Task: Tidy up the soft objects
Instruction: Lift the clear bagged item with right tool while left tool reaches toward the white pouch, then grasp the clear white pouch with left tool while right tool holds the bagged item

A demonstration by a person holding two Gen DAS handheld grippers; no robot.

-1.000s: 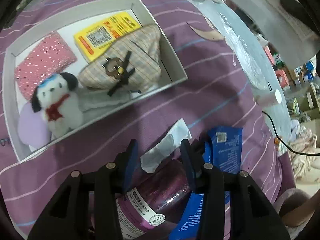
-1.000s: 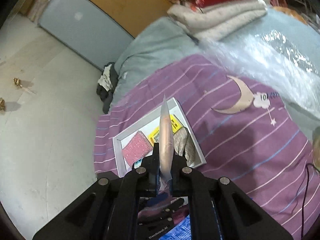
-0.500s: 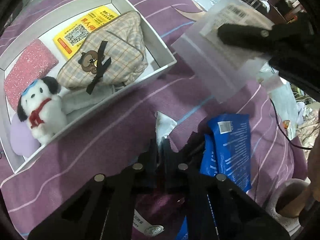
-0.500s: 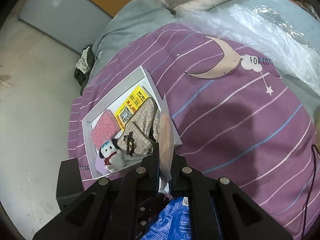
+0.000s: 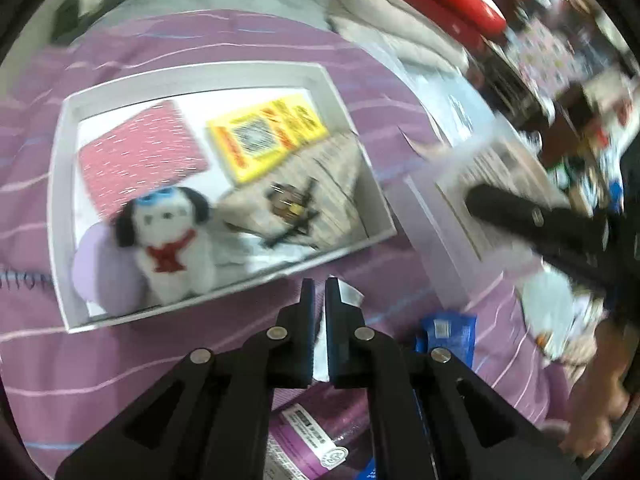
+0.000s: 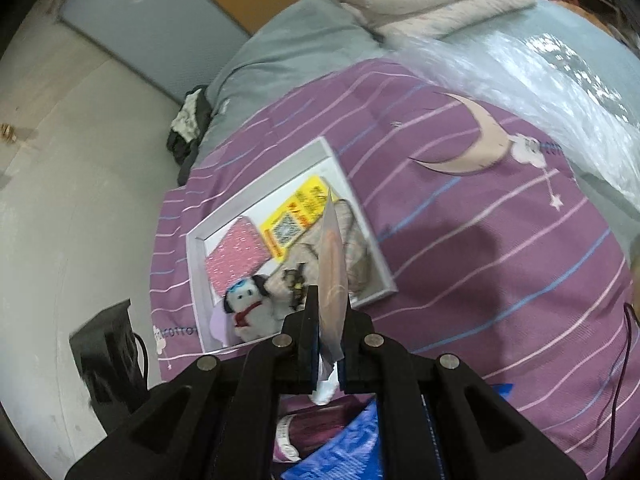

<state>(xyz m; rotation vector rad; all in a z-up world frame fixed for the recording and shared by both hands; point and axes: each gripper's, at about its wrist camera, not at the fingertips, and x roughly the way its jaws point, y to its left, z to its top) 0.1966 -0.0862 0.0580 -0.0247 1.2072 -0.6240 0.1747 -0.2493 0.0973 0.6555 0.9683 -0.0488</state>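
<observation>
White wipe packet [image 5: 345, 295] is pinched in the clenched jaws of the left gripper [image 5: 319, 312], just short of the tray [image 5: 60, 168] mid-bed. Right gripper [image 6: 329, 320] clamps a flat clear pouch [image 6: 332, 268]. Next, probably: carry the packet over the rim, release.
</observation>
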